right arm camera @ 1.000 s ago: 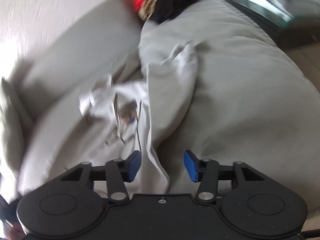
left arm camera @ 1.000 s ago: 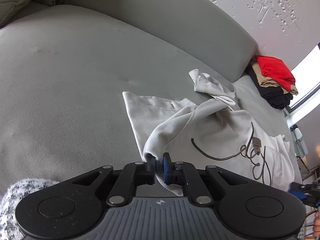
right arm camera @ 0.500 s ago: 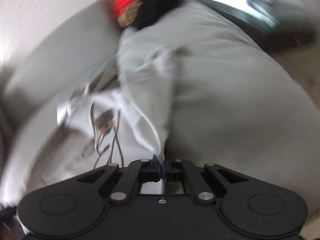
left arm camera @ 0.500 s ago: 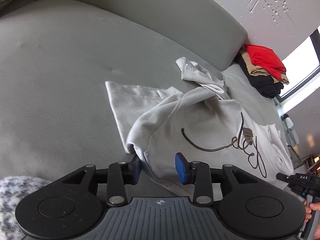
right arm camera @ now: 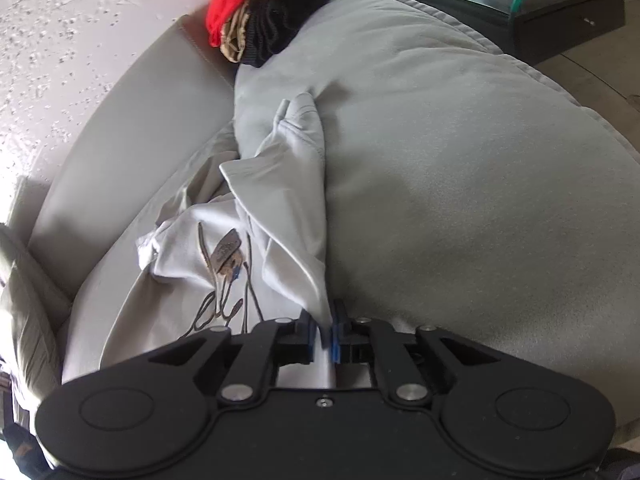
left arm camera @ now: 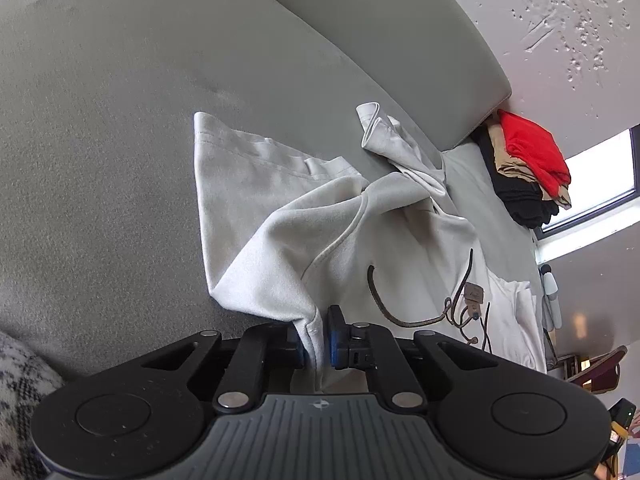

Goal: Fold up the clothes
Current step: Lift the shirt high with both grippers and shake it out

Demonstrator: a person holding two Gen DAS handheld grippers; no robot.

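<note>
Your left claw [left arm camera: 316, 336] was closing, its jaws narrow and pinching a corner of the pale grey hoodie [left arm camera: 320, 224]. Your right claw [right arm camera: 325, 334] was opening slightly, with the hoodie's fabric [right arm camera: 288, 208] still between its jaws. The hoodie lay rumpled across the sofa [left arm camera: 100, 120] seat, toward its backrest edge.

sweatshirt [left arm camera: 280, 216]: soft matt cloth | sofa [left arm camera: 100, 120]: matt napped fabric | wall [left arm camera: 560, 20]: rough pitted plaster
</note>
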